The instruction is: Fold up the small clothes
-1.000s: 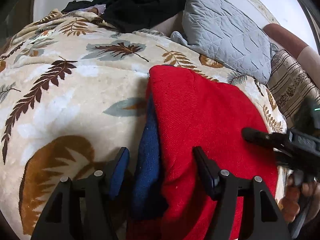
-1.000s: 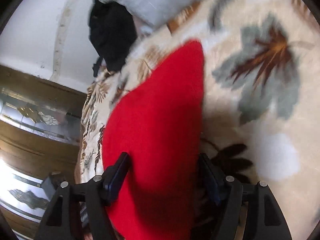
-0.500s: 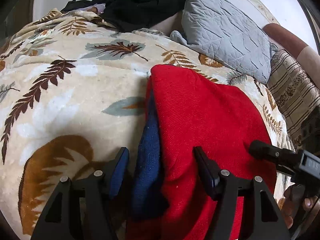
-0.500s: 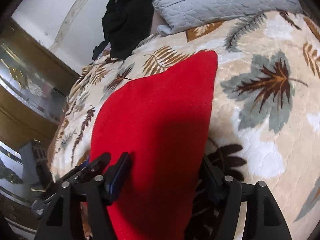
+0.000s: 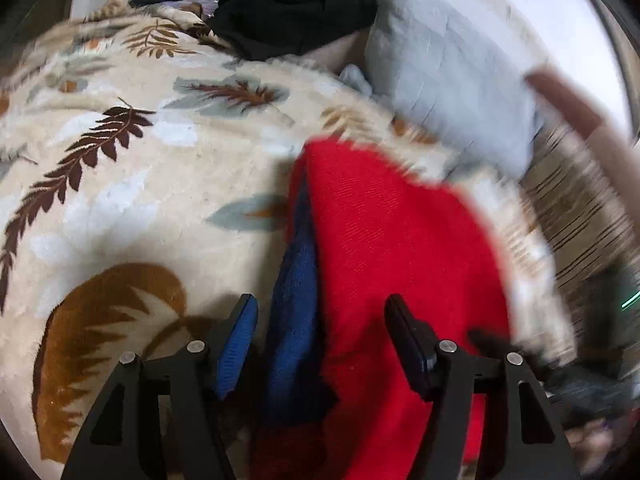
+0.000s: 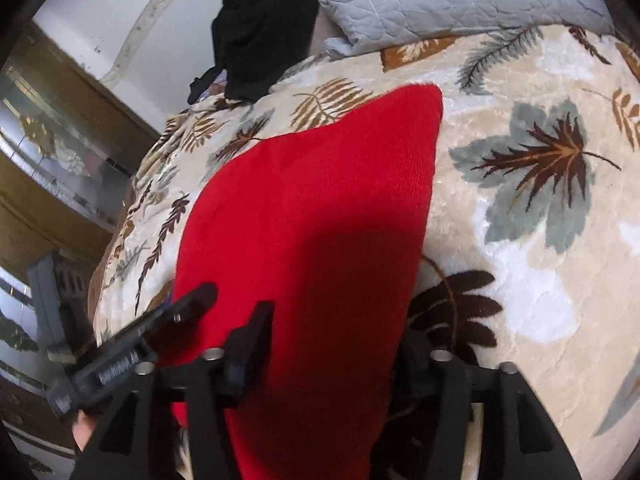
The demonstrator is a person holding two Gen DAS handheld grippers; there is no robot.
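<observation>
A red knit garment [image 5: 400, 264] with a blue band [image 5: 294, 320] along its left edge lies flat on a leaf-patterned blanket [image 5: 132, 184]. My left gripper [image 5: 320, 344] is open, its fingers either side of the blue band at the garment's near left edge. My right gripper [image 6: 336, 344] is open over the same red garment [image 6: 312, 216], its fingers straddling the near right edge. The left gripper's finger [image 6: 176, 312] shows at the lower left of the right wrist view.
A grey quilted pillow [image 5: 452, 88] and a pile of black clothes [image 5: 288, 4] lie at the head of the bed. A striped cushion [image 5: 580, 200] is on the right. A wooden glass-fronted cabinet [image 6: 48, 168] stands beyond the bed's left side.
The right gripper has swung round and come closer to the left one along the garment's near edge. The left wrist view has shifted slightly and is blurred. Both grippers stay open.
</observation>
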